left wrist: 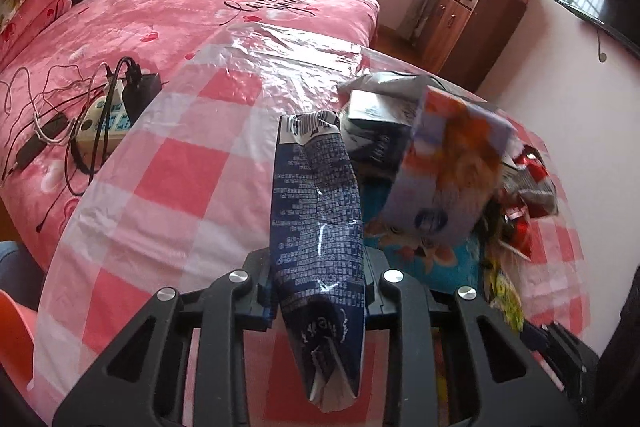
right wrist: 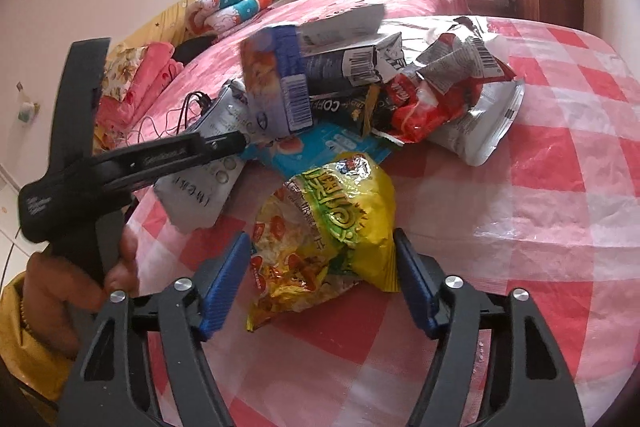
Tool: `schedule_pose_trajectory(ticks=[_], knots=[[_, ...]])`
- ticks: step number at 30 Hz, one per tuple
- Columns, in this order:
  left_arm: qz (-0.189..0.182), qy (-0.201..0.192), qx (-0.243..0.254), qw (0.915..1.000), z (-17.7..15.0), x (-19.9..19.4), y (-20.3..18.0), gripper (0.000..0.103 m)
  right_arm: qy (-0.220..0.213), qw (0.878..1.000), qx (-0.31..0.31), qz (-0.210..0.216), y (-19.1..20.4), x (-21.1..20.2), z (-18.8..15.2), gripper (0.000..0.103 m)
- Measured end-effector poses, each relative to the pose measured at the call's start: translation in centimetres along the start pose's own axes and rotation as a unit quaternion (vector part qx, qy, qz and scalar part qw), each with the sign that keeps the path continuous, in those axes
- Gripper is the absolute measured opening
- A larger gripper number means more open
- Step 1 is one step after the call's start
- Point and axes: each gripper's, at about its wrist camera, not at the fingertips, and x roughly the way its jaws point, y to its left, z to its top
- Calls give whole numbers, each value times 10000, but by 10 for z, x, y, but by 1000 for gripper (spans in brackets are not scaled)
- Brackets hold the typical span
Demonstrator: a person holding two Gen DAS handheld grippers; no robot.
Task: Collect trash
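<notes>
Jaws of left gripper (left wrist: 318,291) pinching a dark blue wrapper (left wrist: 316,207); right gripper (right wrist: 320,283) spread around (not touching) a yellow snack bag (right wrist: 332,227) on checked tabletop (right wrist: 560,147).

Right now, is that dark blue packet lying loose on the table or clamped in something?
Clamped. The dark blue packet sits squeezed between the jaws of the left gripper, crumpled and standing up off the checked tablecloth.

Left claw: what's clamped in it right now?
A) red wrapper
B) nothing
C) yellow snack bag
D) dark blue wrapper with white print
D: in the left wrist view the left claw is shut on the dark blue wrapper, which stands up between its pads above the checked tablecloth.
</notes>
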Motion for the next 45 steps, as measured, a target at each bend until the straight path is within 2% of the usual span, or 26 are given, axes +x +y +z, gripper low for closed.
schedule_pose_trajectory(ticks=[2,4,20,33,45], knots=[[-60,5,18,10000,-6,-4,0,30,0,10000,48,-3,-1,1,0,55],[-118,11,29,9999,-12,-8,0,30,9,10000,70,37,-3,1,0,51],[-490,20,-93,9988,-47,-37,11,30,-227,9995,40,207,-8,-14,-3,30],[-748,-5,-172,9971,-66,-54,25,30,-547,9984,41,158,-5,-29,-10,26],[-967,-93,-313,9948,-73,-69,45,30,-602,9979,-103,218,27,-33,-14,25]])
